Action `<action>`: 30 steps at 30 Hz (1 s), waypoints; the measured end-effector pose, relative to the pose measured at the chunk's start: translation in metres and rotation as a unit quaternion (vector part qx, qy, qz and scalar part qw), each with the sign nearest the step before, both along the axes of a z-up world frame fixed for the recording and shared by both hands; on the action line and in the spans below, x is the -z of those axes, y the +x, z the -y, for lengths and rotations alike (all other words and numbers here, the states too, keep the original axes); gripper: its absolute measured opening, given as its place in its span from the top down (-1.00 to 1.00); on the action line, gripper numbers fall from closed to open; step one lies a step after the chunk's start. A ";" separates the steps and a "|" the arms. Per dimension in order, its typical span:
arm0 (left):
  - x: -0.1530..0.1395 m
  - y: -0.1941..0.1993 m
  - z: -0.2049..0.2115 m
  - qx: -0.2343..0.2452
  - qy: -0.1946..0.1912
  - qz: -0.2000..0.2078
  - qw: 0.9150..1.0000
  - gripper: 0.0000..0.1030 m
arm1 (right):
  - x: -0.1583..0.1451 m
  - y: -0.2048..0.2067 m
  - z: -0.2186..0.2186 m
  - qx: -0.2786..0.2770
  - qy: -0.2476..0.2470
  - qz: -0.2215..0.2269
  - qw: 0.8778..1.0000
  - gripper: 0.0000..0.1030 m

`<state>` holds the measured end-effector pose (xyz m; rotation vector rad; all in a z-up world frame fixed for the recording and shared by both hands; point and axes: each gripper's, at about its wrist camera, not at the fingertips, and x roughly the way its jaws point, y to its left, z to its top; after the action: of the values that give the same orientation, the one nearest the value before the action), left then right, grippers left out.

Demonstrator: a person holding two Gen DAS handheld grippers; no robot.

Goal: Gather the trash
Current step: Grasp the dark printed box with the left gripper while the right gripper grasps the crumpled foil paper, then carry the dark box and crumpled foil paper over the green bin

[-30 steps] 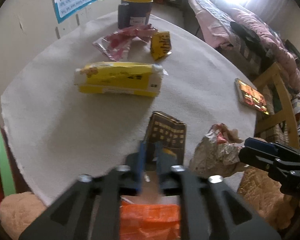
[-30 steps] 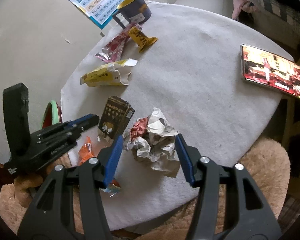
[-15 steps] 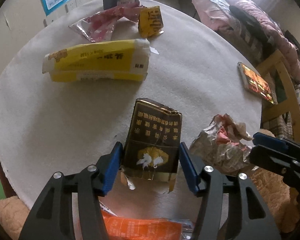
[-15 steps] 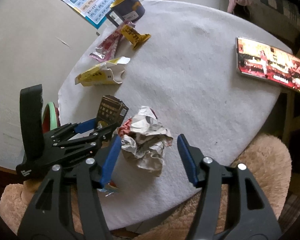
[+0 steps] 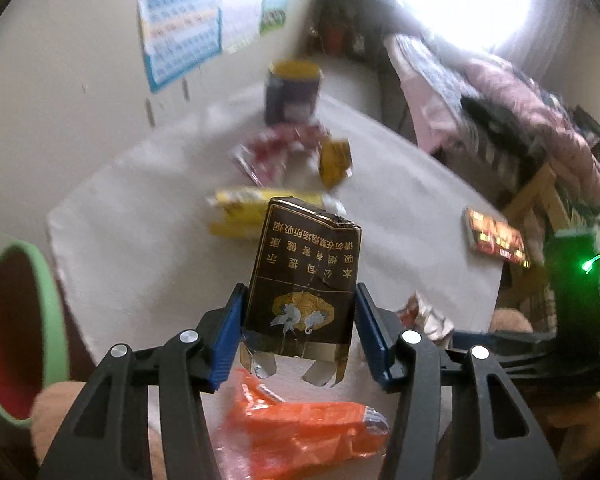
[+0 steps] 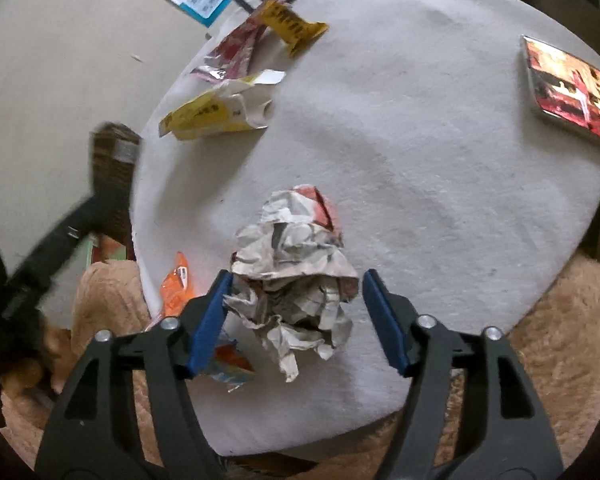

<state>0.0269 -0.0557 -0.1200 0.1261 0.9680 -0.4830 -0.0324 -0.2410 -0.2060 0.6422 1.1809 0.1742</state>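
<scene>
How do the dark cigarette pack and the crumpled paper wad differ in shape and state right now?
The cigarette pack is dark, boxy, and clamped off the table in the left gripper. The paper wad is pale, crumpled, and lies on the table between the right gripper's open fingers. Both are trash.

From my left wrist camera, the dark blue cylindrical container with a yellow rim [image 5: 293, 92] is motion-blurred, its label unreadable. From my right wrist camera, the glossy red rectangular tablet [image 6: 576, 92] is cut off by the frame edge, and my left gripper [image 6: 100, 200] is smeared.
</scene>
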 end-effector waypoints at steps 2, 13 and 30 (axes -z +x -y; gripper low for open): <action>-0.013 0.000 -0.008 -0.013 -0.005 0.016 1.000 0.03 | -0.008 0.000 -0.003 -0.005 -0.008 0.012 1.000 0.25; -0.052 -0.003 -0.057 -0.070 -0.037 0.066 0.995 0.02 | -0.072 0.001 -0.021 -0.014 -0.063 0.093 0.994 0.33; -0.043 0.001 -0.164 -0.182 -0.060 0.065 0.979 0.02 | -0.129 0.034 -0.127 -0.106 -0.122 0.163 0.973 0.33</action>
<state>0.0282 0.1086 -0.0774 -0.1267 0.8081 -0.1918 0.0020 -0.1139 -0.0767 0.2571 0.9308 0.2983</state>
